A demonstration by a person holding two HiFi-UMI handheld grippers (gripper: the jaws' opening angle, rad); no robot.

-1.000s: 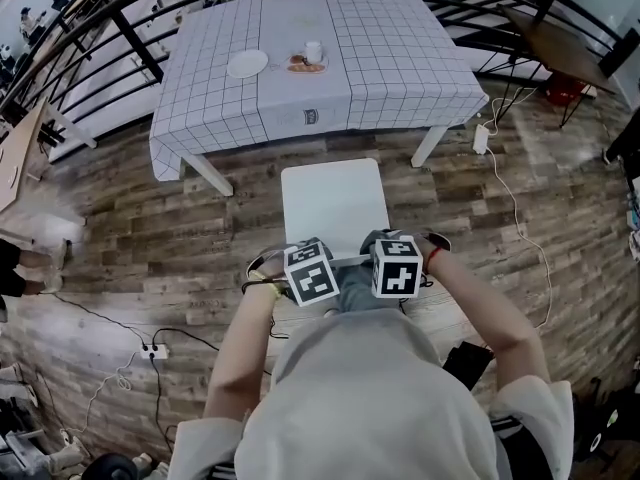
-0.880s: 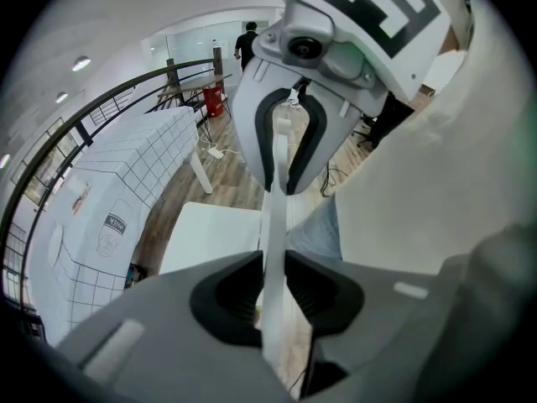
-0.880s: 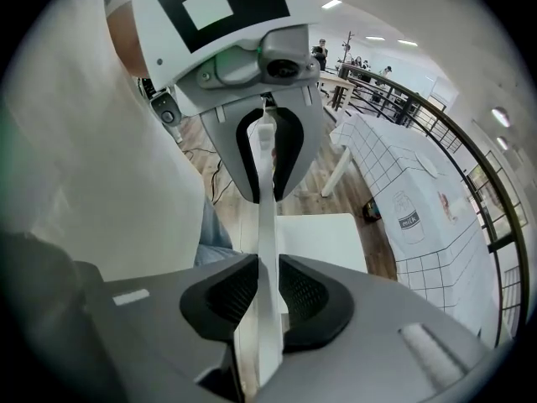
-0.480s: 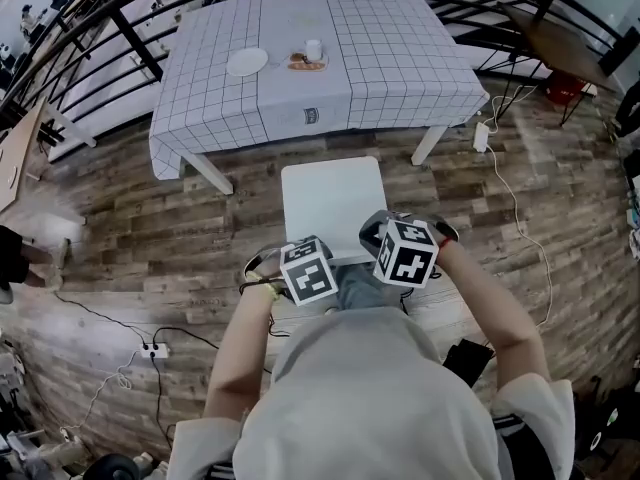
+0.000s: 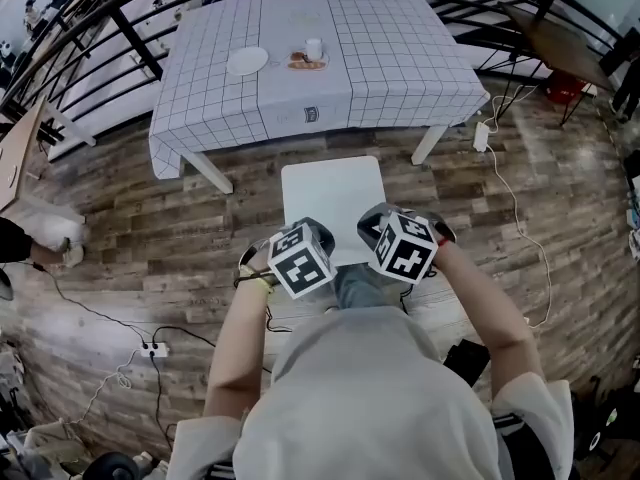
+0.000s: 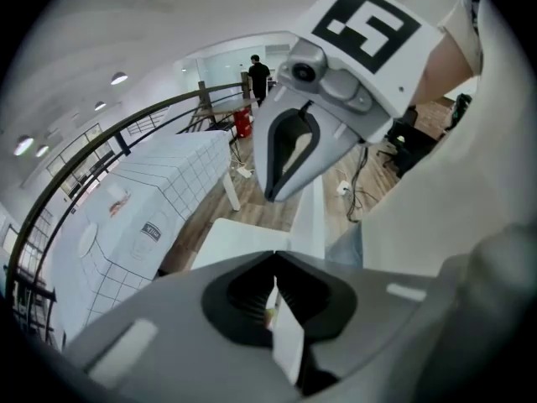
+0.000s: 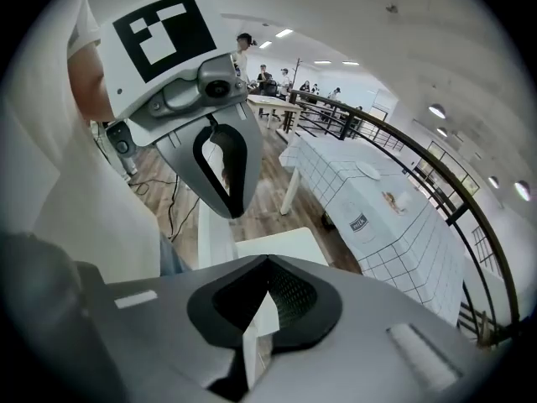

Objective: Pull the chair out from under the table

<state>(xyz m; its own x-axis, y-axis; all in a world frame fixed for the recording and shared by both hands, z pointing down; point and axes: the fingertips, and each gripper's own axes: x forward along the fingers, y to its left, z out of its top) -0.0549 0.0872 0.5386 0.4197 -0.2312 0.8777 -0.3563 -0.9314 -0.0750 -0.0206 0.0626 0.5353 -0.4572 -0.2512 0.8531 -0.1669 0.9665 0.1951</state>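
The white chair stands clear of the table (image 5: 400,58), its seat (image 5: 332,203) fully in view on the wood floor. My left gripper (image 5: 305,236) and right gripper (image 5: 385,230) hover side by side over the chair's near edge. In the left gripper view my own jaws (image 6: 275,254) have just closed tip to tip, with the chair back (image 6: 309,221) showing below through the gap behind the tips. The right gripper (image 7: 268,259) is shut the same way above the chair back (image 7: 214,233). Neither holds anything that I can see.
The checked tablecloth carries a plate (image 5: 247,63), a cup (image 5: 313,50) and some food (image 5: 305,64). A black railing (image 5: 100,18) curves behind the table. Cables and a power strip (image 5: 152,349) lie on the floor at left, another strip (image 5: 481,138) by the right table leg.
Both marker cubes have shifted up the picture, away from my body: the right one first, the left one in the last half second. Chair and table have not moved.
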